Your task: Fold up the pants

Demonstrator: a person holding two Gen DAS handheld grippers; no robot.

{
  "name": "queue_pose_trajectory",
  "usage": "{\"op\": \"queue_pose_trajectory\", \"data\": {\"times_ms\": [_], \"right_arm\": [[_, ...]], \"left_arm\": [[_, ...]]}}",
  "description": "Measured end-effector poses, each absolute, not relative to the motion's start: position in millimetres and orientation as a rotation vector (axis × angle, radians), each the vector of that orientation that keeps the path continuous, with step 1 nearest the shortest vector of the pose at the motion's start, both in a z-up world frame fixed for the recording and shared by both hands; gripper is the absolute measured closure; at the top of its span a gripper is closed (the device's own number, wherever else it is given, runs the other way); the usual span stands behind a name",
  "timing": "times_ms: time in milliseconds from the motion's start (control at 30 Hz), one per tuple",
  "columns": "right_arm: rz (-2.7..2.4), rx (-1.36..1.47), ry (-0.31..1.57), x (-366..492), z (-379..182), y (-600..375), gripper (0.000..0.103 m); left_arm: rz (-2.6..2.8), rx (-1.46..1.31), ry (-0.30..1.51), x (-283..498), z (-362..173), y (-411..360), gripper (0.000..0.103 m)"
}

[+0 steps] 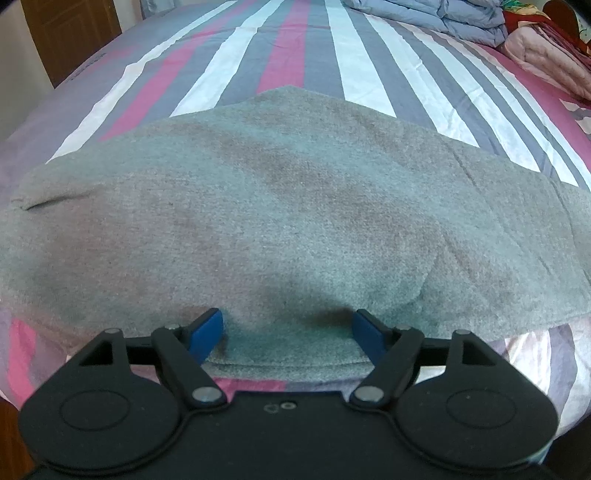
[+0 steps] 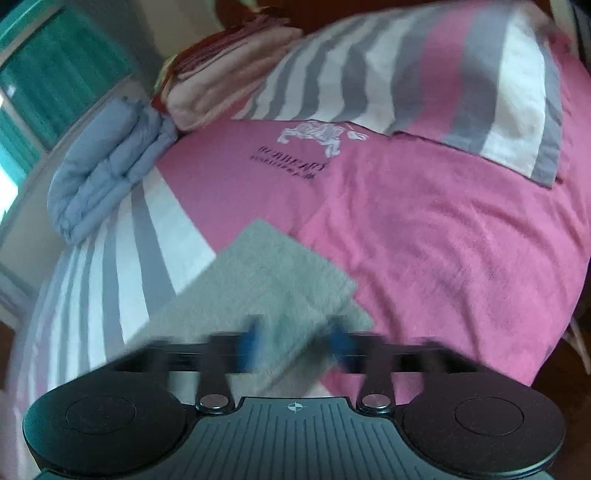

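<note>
Grey fleece pants (image 1: pixel 295 203) lie flat across the striped bed in the left wrist view, one layer folded over another. My left gripper (image 1: pixel 286 317) stands open at their near hem, its blue pads (image 1: pixel 207 332) set wide apart with the hem edge lying between them and no pinch showing. In the blurred right wrist view, a folded end of the pants (image 2: pixel 266 273) points away toward the pink part of the bed. My right gripper (image 2: pixel 297 332) is open over it, with grey cloth between the spread fingers but not clamped.
The striped sheet (image 1: pixel 295 55) runs away ahead. A folded blue quilt (image 1: pixel 424 14) (image 2: pixel 103 173) and a pink folded blanket (image 1: pixel 546 55) (image 2: pixel 221 74) sit at the far end. A striped pillow (image 2: pixel 443 74) and a pink towel (image 2: pixel 443 240) lie right of the pants.
</note>
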State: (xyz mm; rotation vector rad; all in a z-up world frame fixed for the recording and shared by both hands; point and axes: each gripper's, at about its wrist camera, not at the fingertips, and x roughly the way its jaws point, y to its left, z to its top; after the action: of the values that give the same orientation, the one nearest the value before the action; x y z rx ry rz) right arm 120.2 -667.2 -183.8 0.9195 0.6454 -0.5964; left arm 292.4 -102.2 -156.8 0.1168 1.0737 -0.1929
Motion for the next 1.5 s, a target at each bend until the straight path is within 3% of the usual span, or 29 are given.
{"op": "queue_pose_trajectory", "data": {"times_ms": [67,133,167,267,533,567,600,800,967,1033,1167,1300,1500], "right_arm": [[-0.578,0.96,0.66,127.3,-187.9,-677.0,0.029],[-0.56,1.008,0.646,128.6,-190.2,-683.4,0.043],[-0.569,1.033,0.641,126.7,-190.0,-684.8,0.056],[-0.568,1.073,0.648,123.8,-194.0,-687.5,0.07],[-0.543,1.181,0.644,121.5,-207.5,-683.6,0.073],[-0.556,1.171,0.636,123.0,-205.5,-682.3,0.092],[-0.575,1.152,0.62,123.4,-199.7,-680.6,0.099],[-0.579,0.801,0.548,124.1,-132.5,-637.9,0.099],[-0.633,0.77,0.791,127.4,-190.5,-637.9,0.099],[-0.635,0.804,0.768,120.9,-194.1,-638.9,0.099],[-0.688,0.71,0.744,110.5,-166.6,-632.8,0.078],[-0.567,0.573,0.69,124.7,-138.5,-611.3,0.078],[-0.242,0.488,0.805,199.3,-147.3,-551.0,0.077]], "left_arm": [[-0.193,0.115,1.072,291.7,-156.7,-101.9,0.033],[-0.192,0.109,1.073,291.7,-156.6,-101.2,0.032],[-0.191,0.11,1.073,291.7,-156.9,-101.4,0.032],[-0.188,0.116,1.07,291.2,-157.2,-102.5,0.032],[-0.189,0.118,1.067,290.8,-158.3,-102.3,0.031],[-0.19,0.117,1.068,290.9,-158.2,-101.8,0.031],[-0.191,0.116,1.069,291.0,-158.0,-101.5,0.031],[-0.193,0.119,1.07,291.6,-158.3,-101.0,0.031],[-0.199,0.13,1.068,291.0,-158.0,-100.1,0.029],[-0.205,0.124,1.073,290.7,-156.3,-97.2,0.029],[-0.216,0.145,1.055,284.8,-150.3,-97.0,0.03],[-0.243,0.161,1.049,284.0,-144.3,-105.0,0.033],[-0.272,0.116,1.039,306.7,-122.9,-111.5,0.033]]}}
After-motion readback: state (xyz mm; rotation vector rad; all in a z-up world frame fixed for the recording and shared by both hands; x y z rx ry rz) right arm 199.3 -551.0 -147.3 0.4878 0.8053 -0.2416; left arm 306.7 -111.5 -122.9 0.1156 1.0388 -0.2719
